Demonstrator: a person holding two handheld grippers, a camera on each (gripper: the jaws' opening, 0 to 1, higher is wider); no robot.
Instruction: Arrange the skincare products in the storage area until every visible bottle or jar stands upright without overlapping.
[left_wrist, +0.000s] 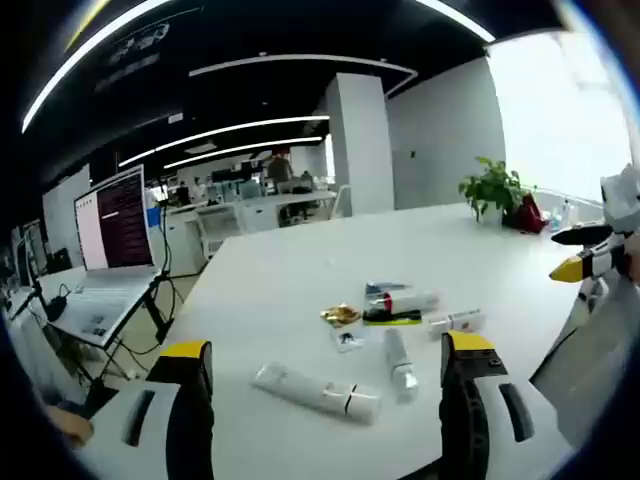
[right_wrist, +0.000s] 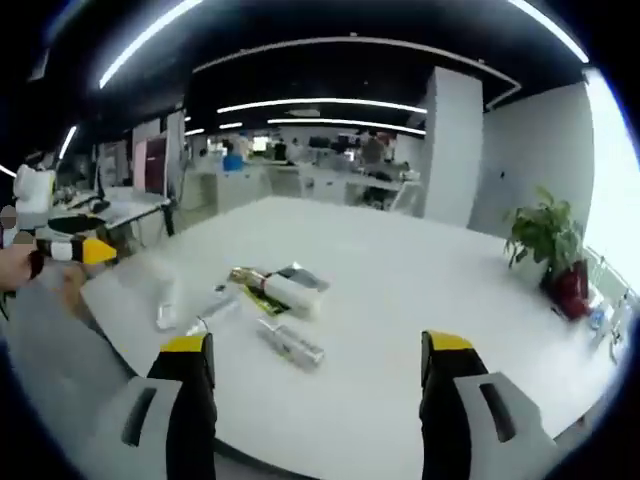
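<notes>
On white desk (left_wrist: 300, 270), tubes (left_wrist: 318, 391) lay flat: light, slippery, I judged; grip mid-body. Both my jaws spread, empty.

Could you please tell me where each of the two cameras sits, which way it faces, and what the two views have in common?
Left gripper view: rides on the left gripper, looking forward between its open yellow-tipped jaws at lying tubes on the white table; the right gripper enters from the right.
Right gripper view: rides on the right gripper, jaws open, facing the tubes; the left gripper enters from the left.
Shared: the table, tubes, potted plant.
</notes>
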